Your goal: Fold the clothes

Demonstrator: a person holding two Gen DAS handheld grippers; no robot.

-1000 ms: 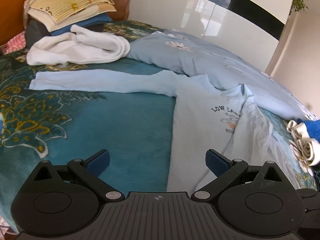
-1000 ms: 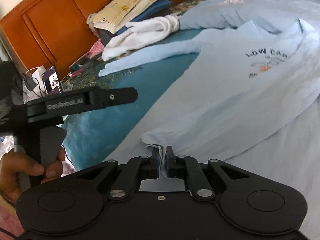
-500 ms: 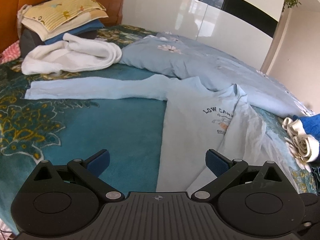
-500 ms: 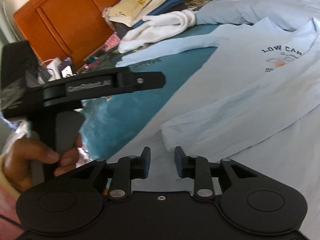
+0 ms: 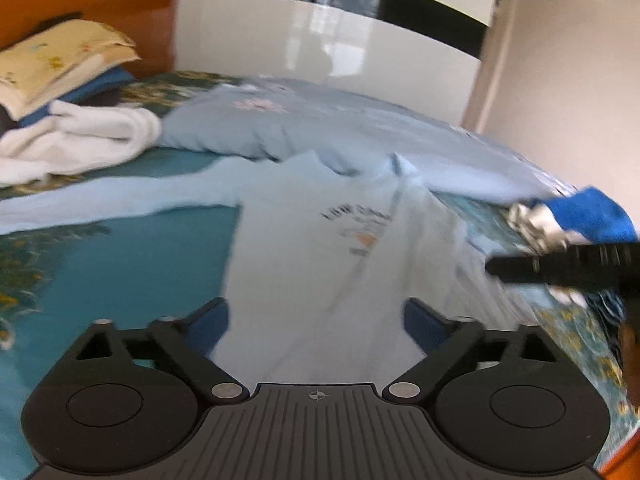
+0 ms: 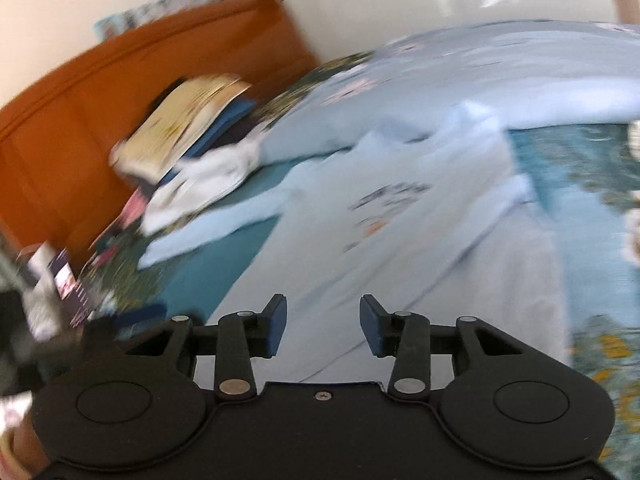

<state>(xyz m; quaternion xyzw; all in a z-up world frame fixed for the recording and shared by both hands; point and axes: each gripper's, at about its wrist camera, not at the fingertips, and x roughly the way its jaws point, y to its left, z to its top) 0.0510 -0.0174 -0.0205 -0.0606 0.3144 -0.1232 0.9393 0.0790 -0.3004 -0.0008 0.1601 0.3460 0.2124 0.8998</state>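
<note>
Over on the left, against the orange headboard (image 6: 80, 120), sits a stack of folded bedding (image 5: 60, 64) with a yellow patterned piece on top, and a white towel (image 5: 80, 140) slumps in front of it. Next comes the teal patterned bedspread (image 5: 120, 272), and spread flat on it the pale blue long-sleeved shirt (image 5: 304, 264), printed side up, one sleeve reaching out toward the towel. Behind it lies a rumpled blue floral quilt (image 5: 340, 128).

The left gripper (image 5: 316, 332) hovers above the shirt's lower body, jaws just narrowing yet wide apart, nothing pinched between them. The right gripper (image 6: 323, 326) hangs over the hem side, jaws just spreading, partly apart, cloth below them but not clamped.

Far right, only the left camera catches a bright blue rolled cloth (image 5: 592, 216) beside a pale bundle (image 5: 536, 228), with the right gripper's black body poking in front of them. Only the right camera shows the cluttered bedside bits (image 6: 56, 292) by the headboard, too blurred to name.
</note>
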